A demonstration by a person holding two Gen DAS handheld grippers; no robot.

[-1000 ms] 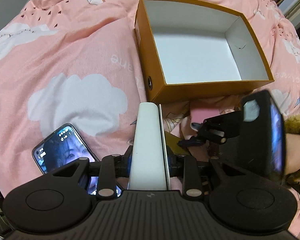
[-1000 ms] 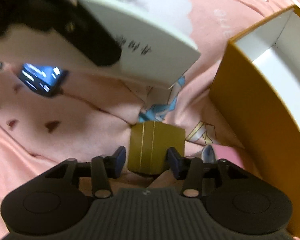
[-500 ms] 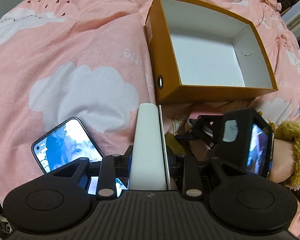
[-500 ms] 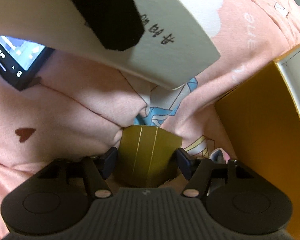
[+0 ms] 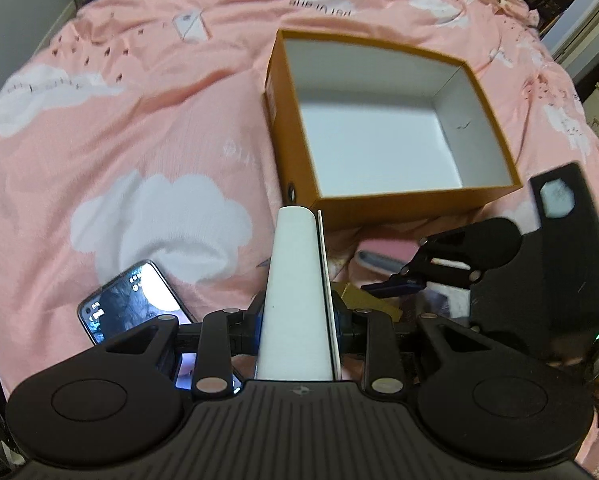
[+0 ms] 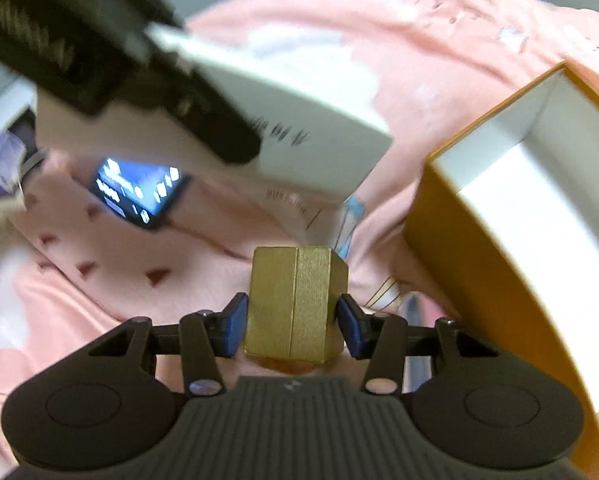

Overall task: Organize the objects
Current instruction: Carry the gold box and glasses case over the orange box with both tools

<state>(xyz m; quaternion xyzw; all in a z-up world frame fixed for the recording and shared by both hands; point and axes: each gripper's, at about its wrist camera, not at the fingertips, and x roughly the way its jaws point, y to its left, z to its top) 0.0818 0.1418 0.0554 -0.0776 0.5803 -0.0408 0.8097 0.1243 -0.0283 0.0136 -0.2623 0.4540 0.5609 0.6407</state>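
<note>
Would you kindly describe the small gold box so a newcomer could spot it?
Start at the orange box on the pink bedspread. Just beside its near corner, the gold box sits between the right gripper fingers. It alone is metallic gold.

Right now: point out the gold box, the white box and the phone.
gold box (image 6: 295, 304): right wrist view, front face between the pads.
white box (image 5: 297, 300): left wrist view, top face.
phone (image 5: 135, 300): left wrist view, lit screen.

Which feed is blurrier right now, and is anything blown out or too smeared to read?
Right wrist view: heavy motion blur on the left gripper and white box; its print is unreadable; gold box fairly sharp. Left wrist view: milder smear on the orange box; phone screen glares.
</note>
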